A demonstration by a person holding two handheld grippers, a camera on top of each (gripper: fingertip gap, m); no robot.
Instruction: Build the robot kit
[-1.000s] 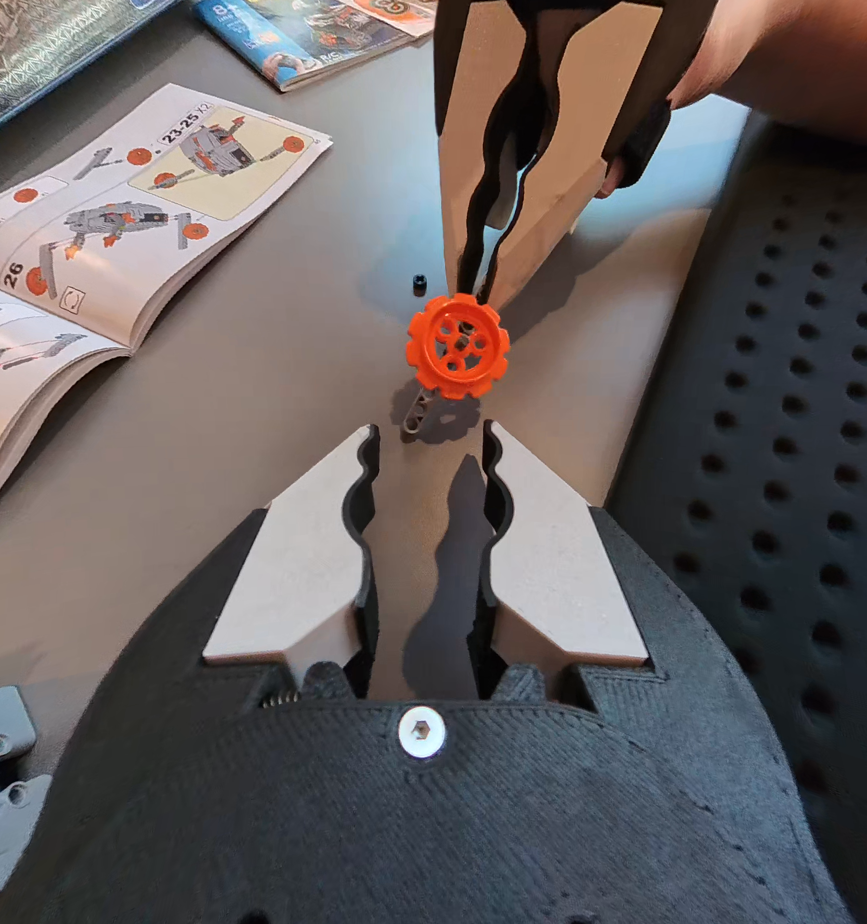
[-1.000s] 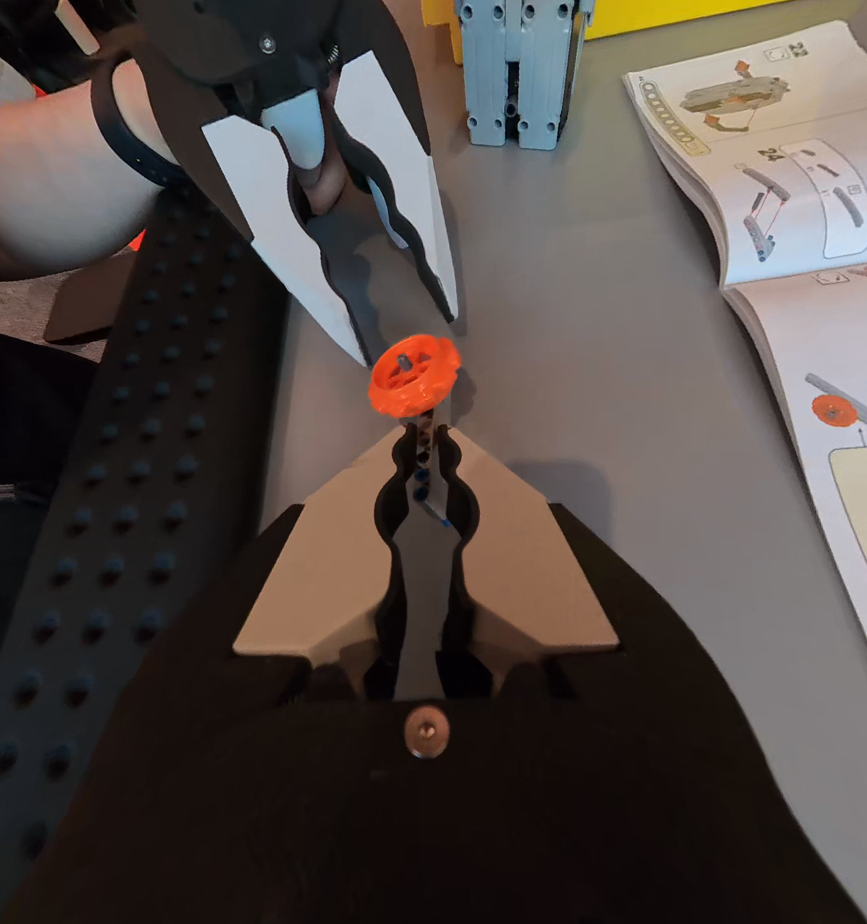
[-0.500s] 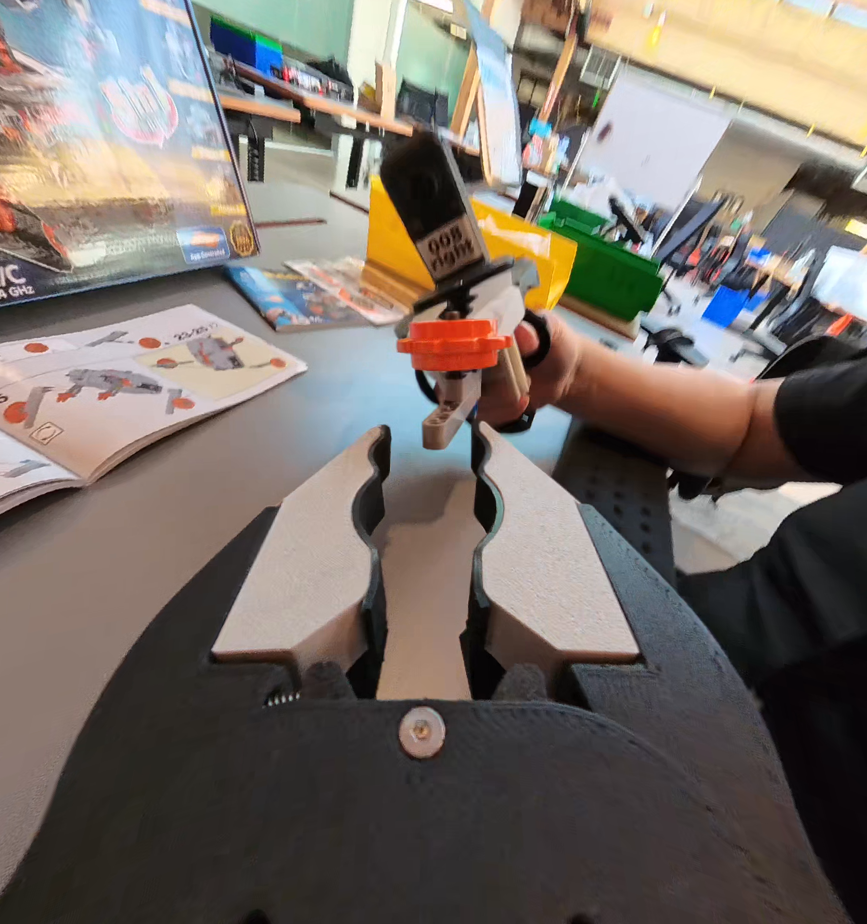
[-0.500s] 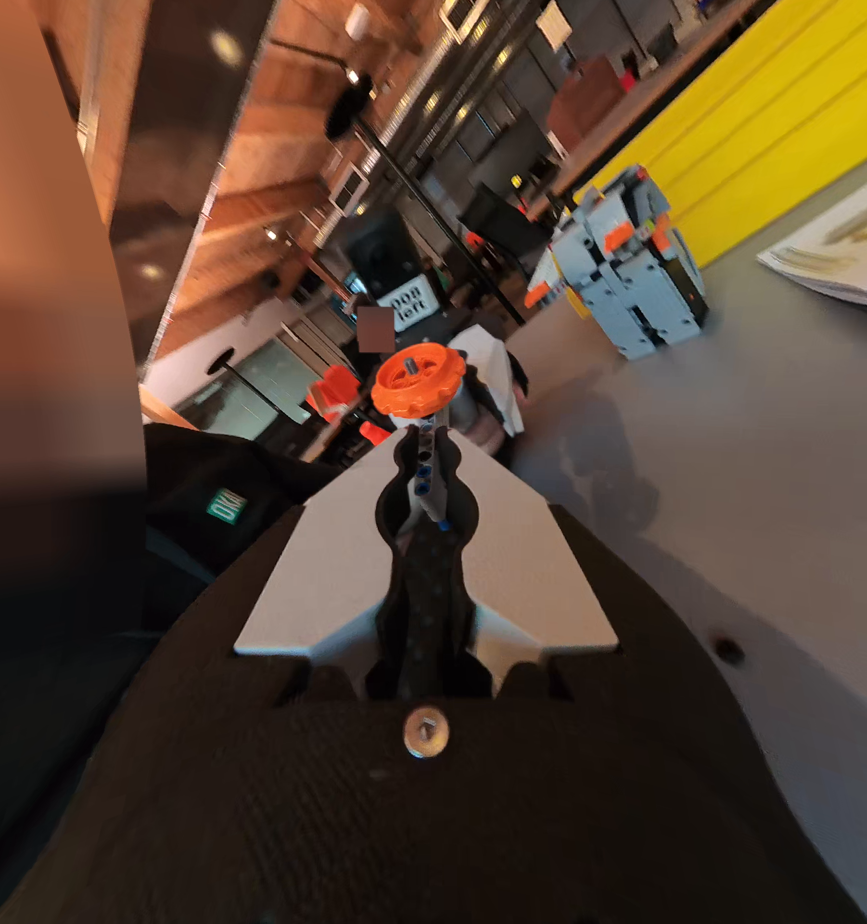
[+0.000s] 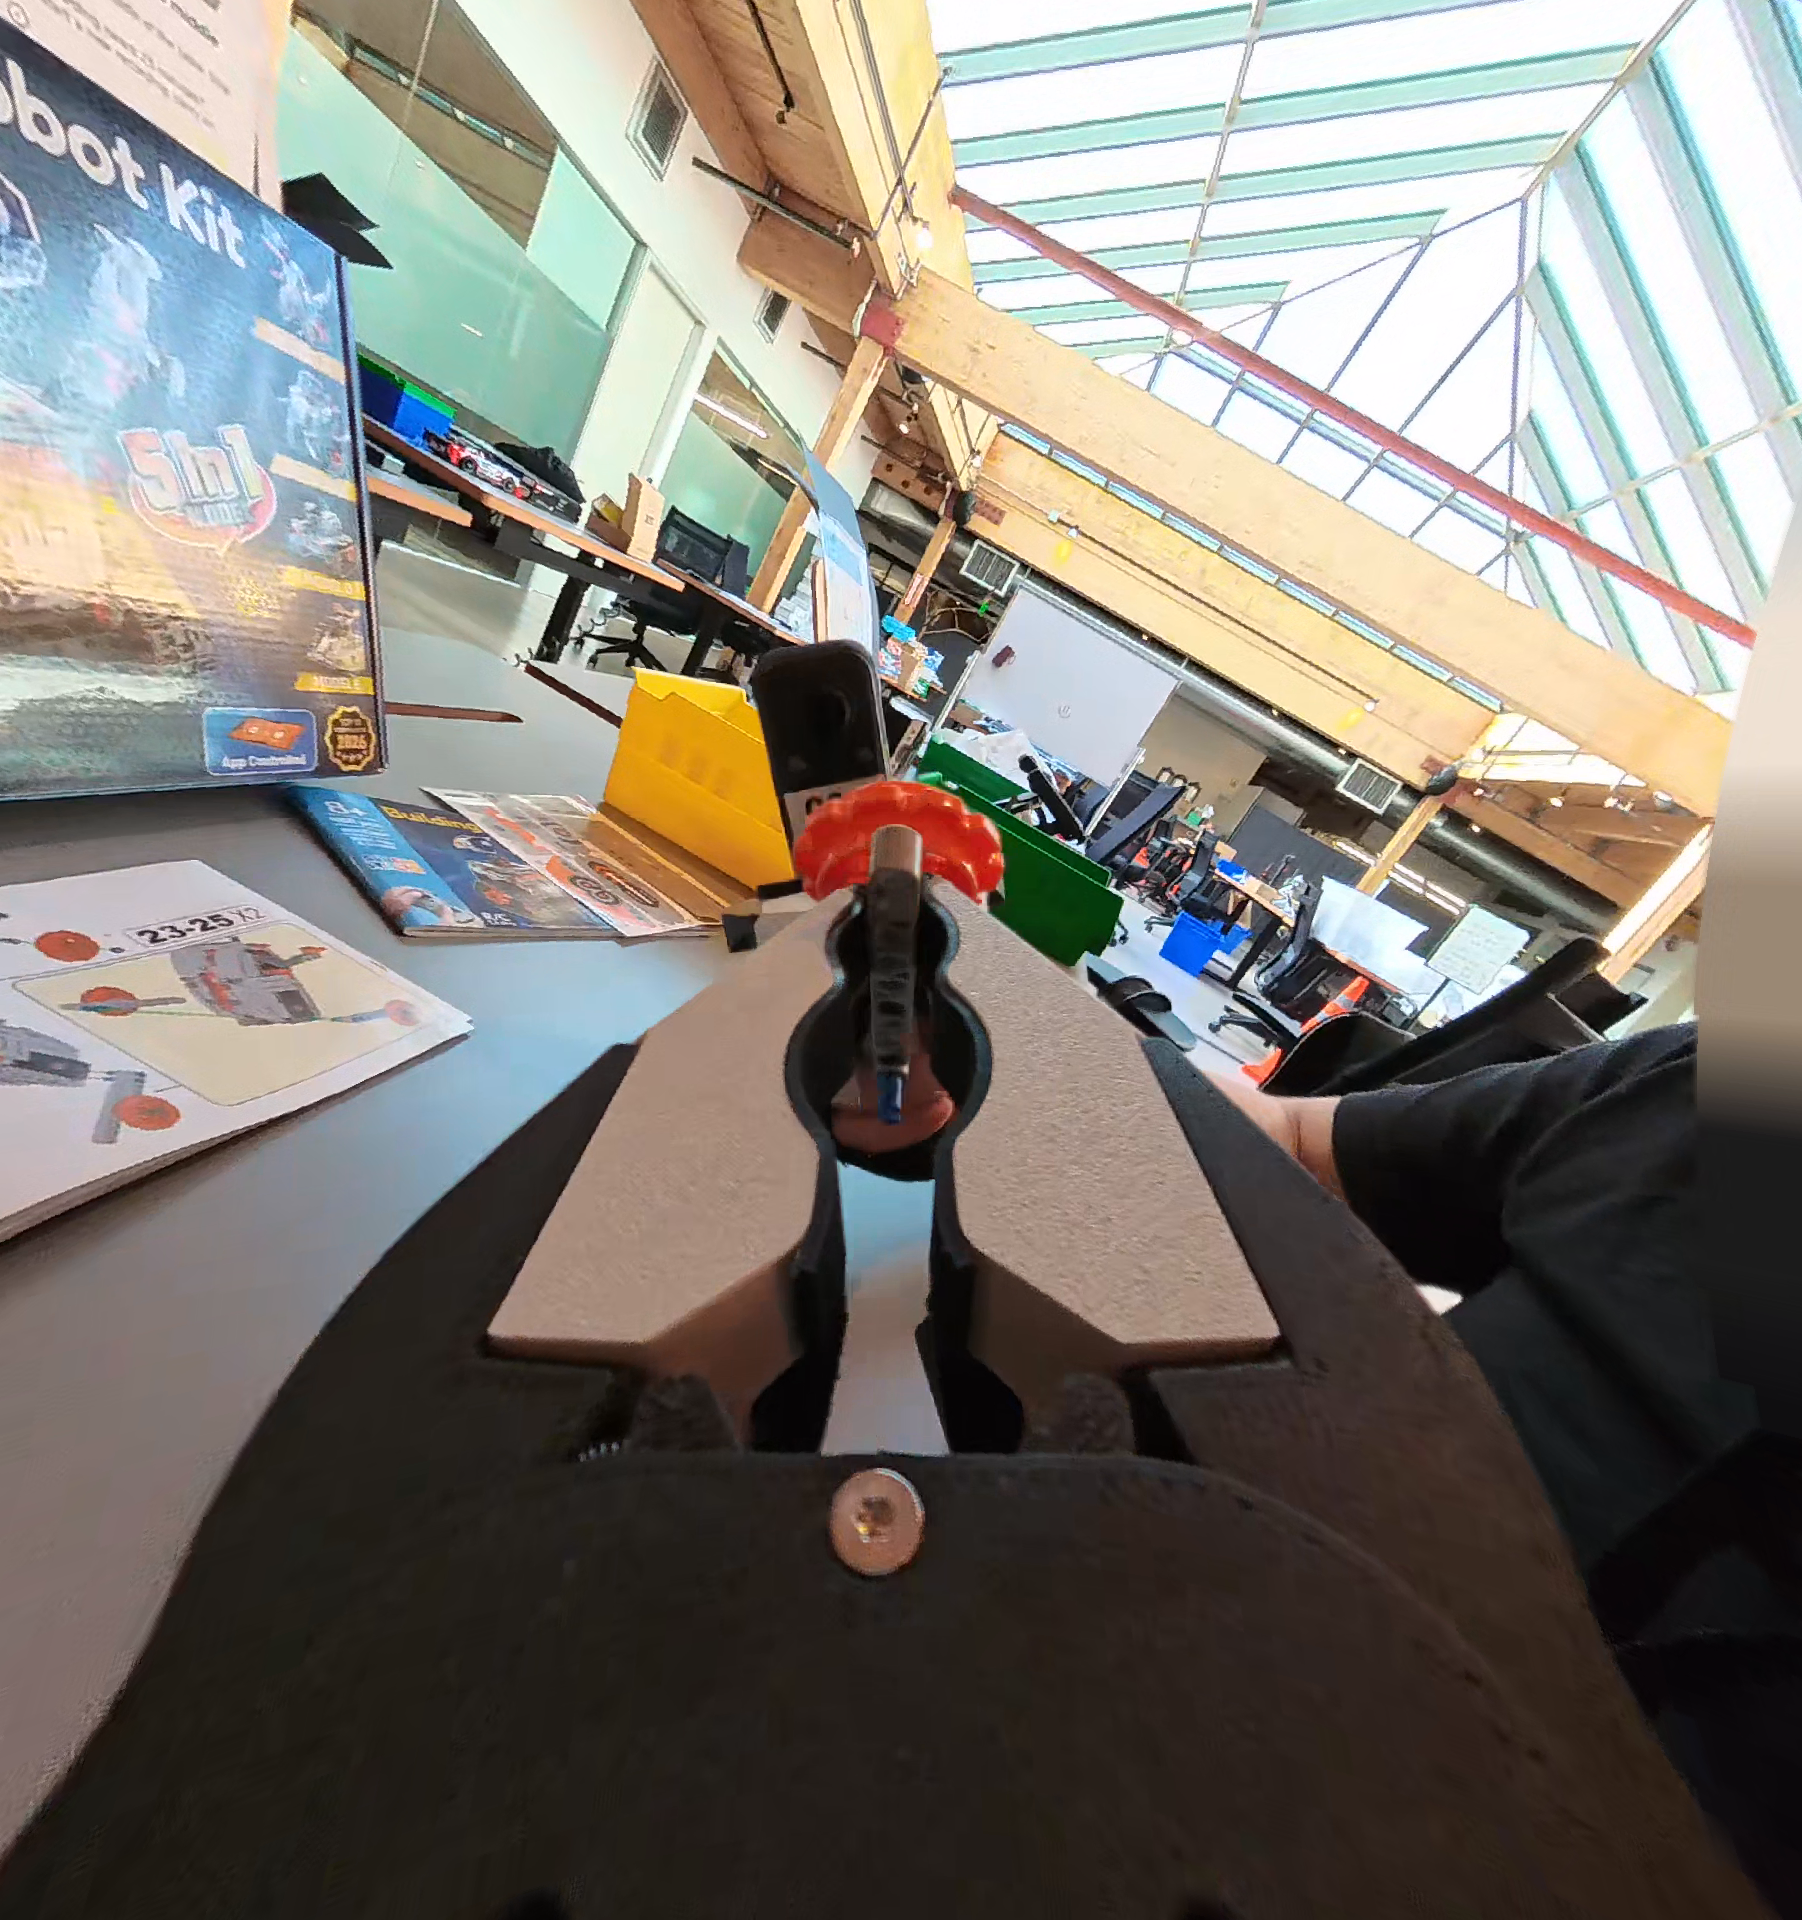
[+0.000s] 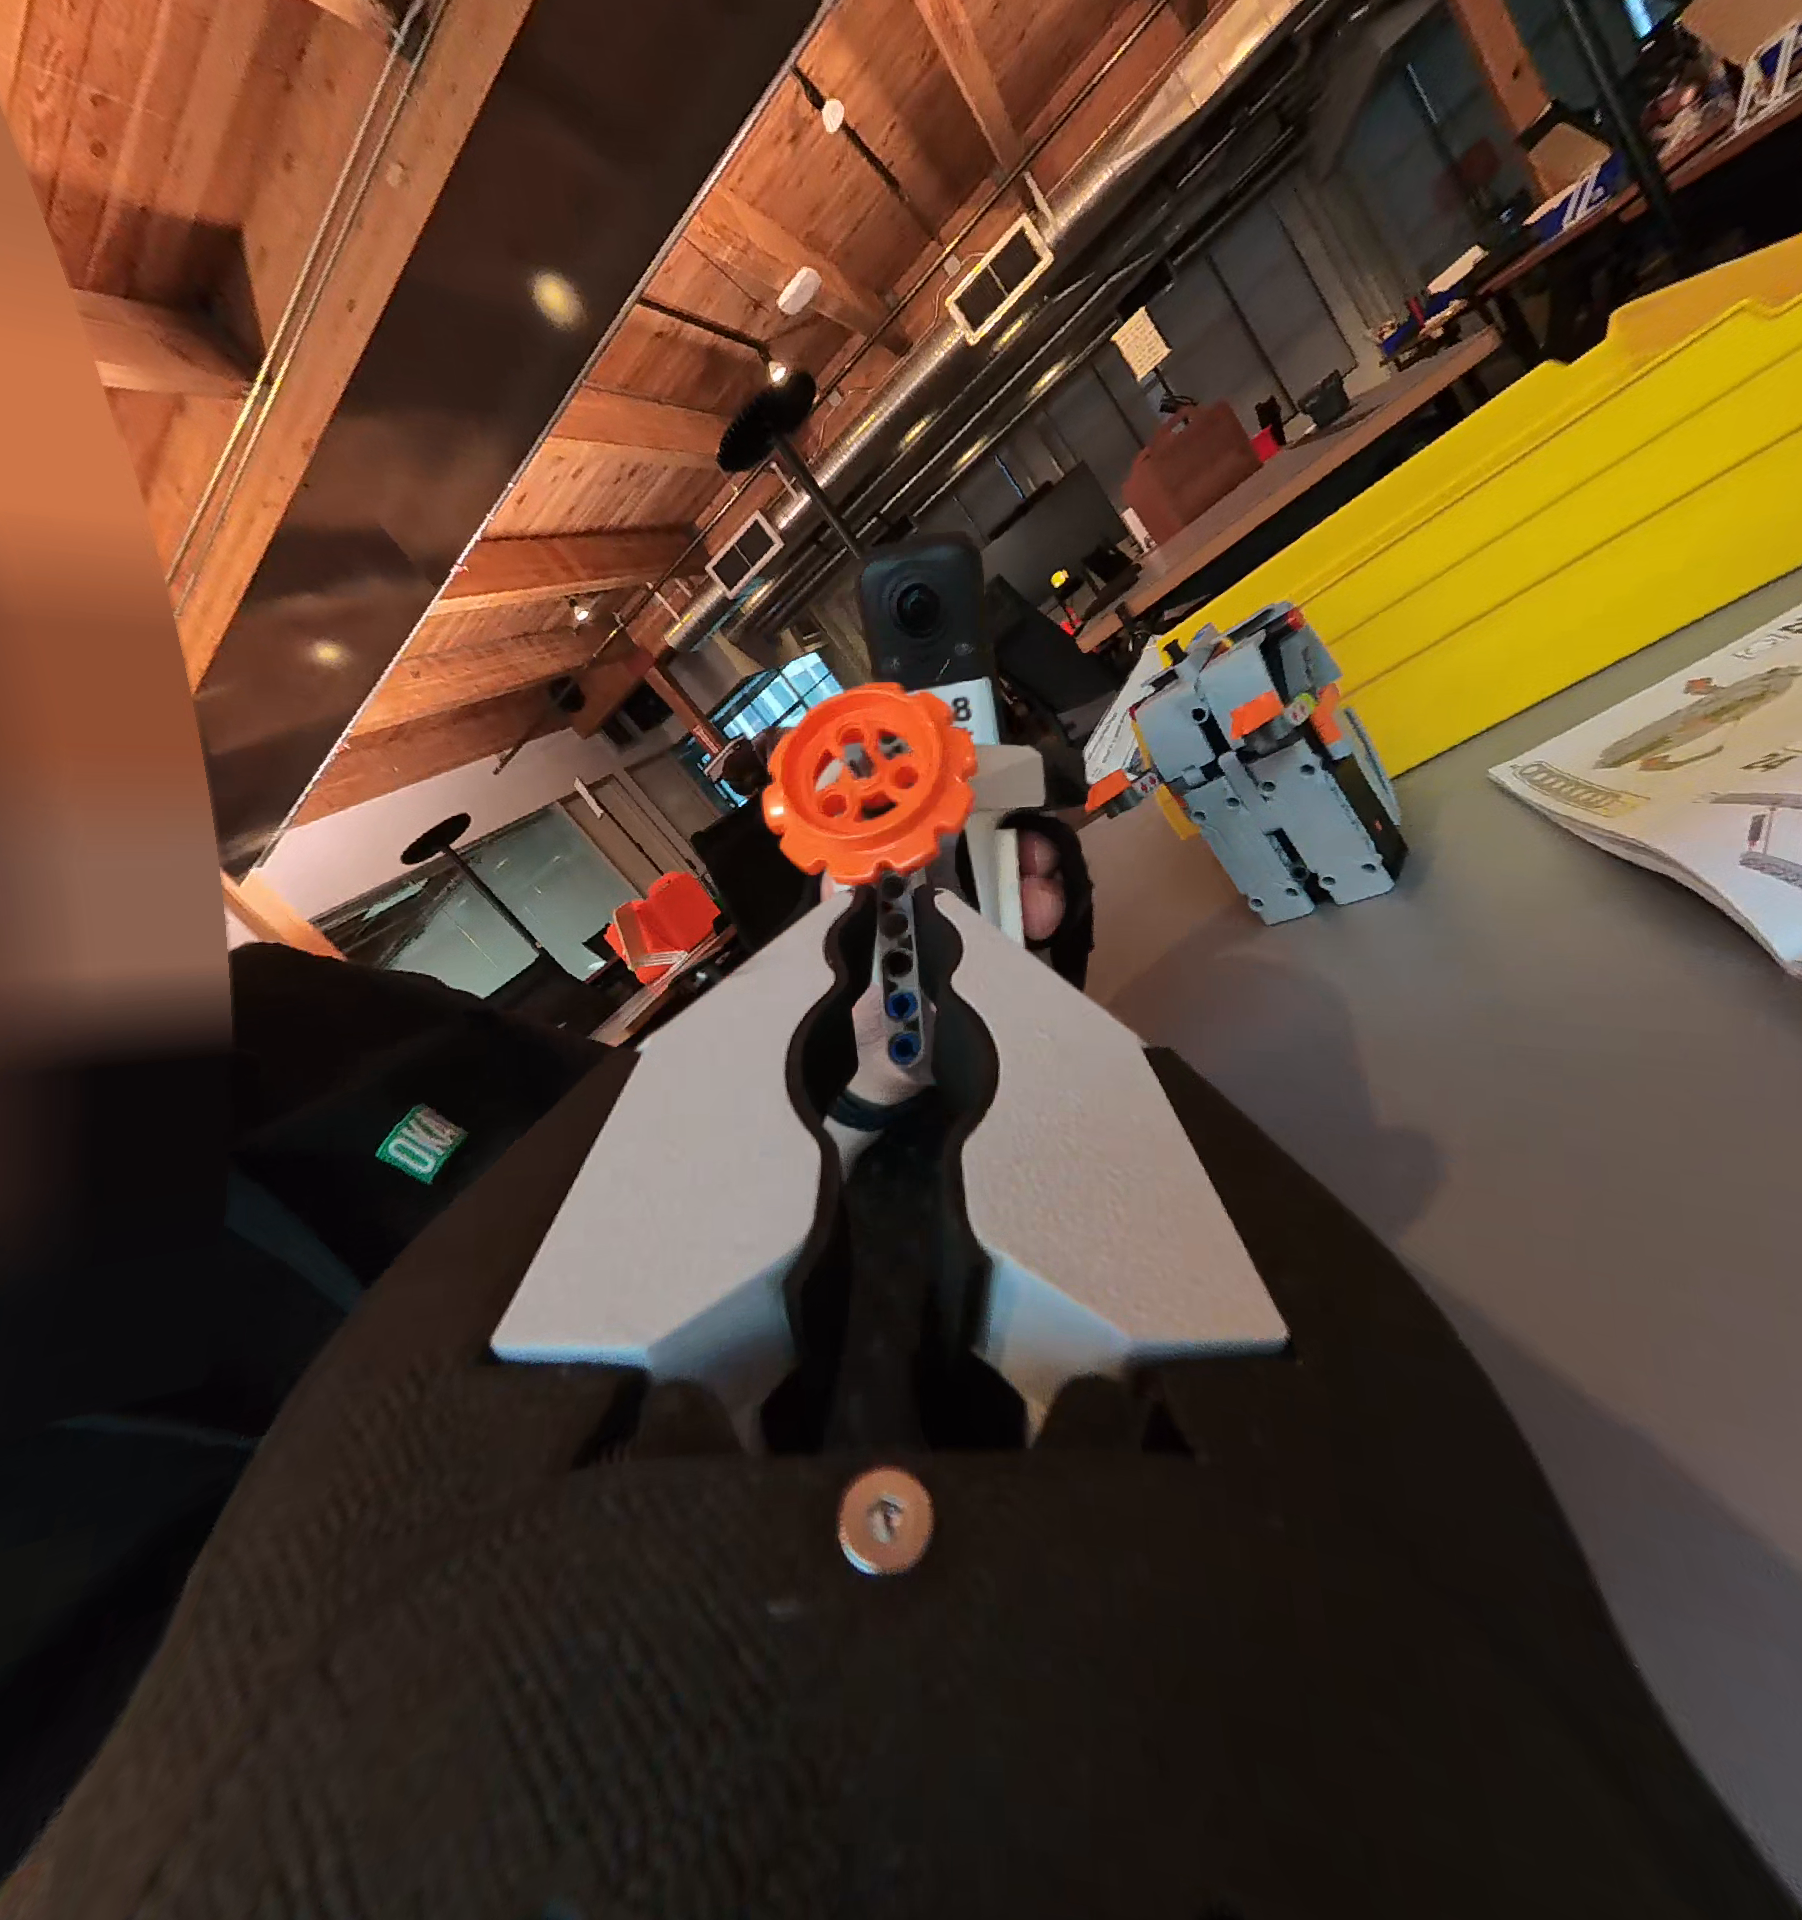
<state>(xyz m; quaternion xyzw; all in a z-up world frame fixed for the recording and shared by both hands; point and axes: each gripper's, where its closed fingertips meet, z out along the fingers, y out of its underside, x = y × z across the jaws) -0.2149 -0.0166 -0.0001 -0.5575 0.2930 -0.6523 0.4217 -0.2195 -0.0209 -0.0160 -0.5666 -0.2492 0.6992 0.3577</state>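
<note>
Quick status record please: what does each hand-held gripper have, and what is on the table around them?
left hand-held gripper: appears shut on the grey beam, seen edge-on
right hand-held gripper: shut on the same beam, its holed face toward the camera
orange gear: on the beam's far end, past the fingertips, held in the air
table: grey block model, open instruction booklet, yellow bin, upright kit box

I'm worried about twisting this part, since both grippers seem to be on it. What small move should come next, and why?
Probably ease the right gripper open and keep the left gripper shut. Both appear to pinch the same grey beam, with the orange gear at its end, so pulling either gripper away while both are shut would likely strain it.
</note>
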